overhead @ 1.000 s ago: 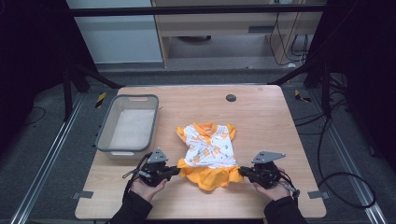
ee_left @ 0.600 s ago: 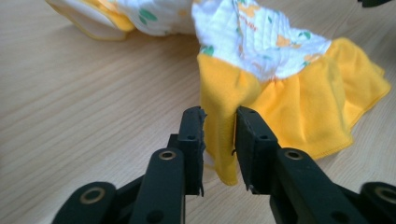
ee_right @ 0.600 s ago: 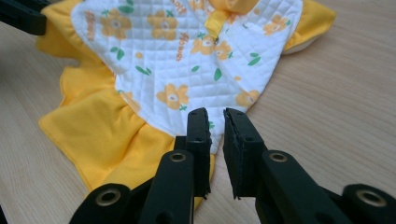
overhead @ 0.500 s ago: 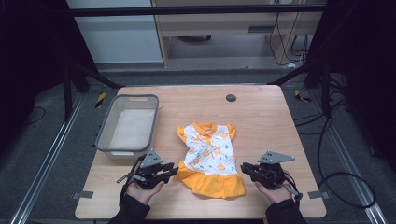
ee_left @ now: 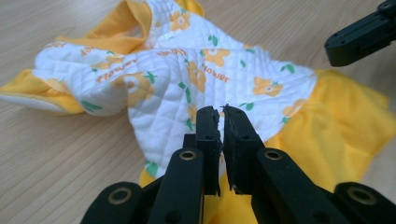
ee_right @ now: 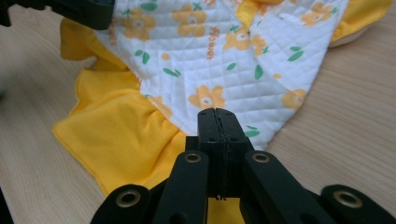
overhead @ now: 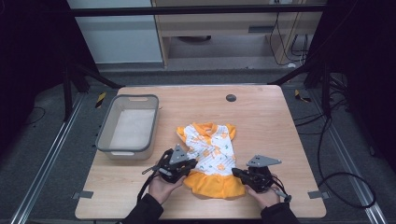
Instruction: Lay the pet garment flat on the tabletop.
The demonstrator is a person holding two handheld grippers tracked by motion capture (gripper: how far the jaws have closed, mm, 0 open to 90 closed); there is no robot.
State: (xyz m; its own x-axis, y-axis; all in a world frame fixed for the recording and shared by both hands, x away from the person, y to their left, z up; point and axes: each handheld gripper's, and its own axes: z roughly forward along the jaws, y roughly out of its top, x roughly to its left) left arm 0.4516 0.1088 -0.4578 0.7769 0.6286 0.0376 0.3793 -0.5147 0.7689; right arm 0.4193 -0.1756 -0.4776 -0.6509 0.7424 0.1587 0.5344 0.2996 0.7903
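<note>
Quilted dress [overhead: 211, 156] lies collar toward tabletop's far edge; left gripper [overhead: 187, 164] and right gripper [overhead: 239, 173] flank its skirt, jaws together, pinching nothing evident.

We see a light wood-grain counter [overhead: 280, 126] standing on a grey floor [overhead: 42, 154]. Toward its left side rests a grey rectangular bin [overhead: 128, 126], its long side running away from us. Near the front middle lies a small dress [overhead: 211, 156], spread flat with its orange collar pointing to the far edge and its orange skirt toward the near edge; the quilted white top carries orange flowers and green leaves. Close to the far edge, we make out a small dark round disc [overhead: 230, 98] set in the surface.
</note>
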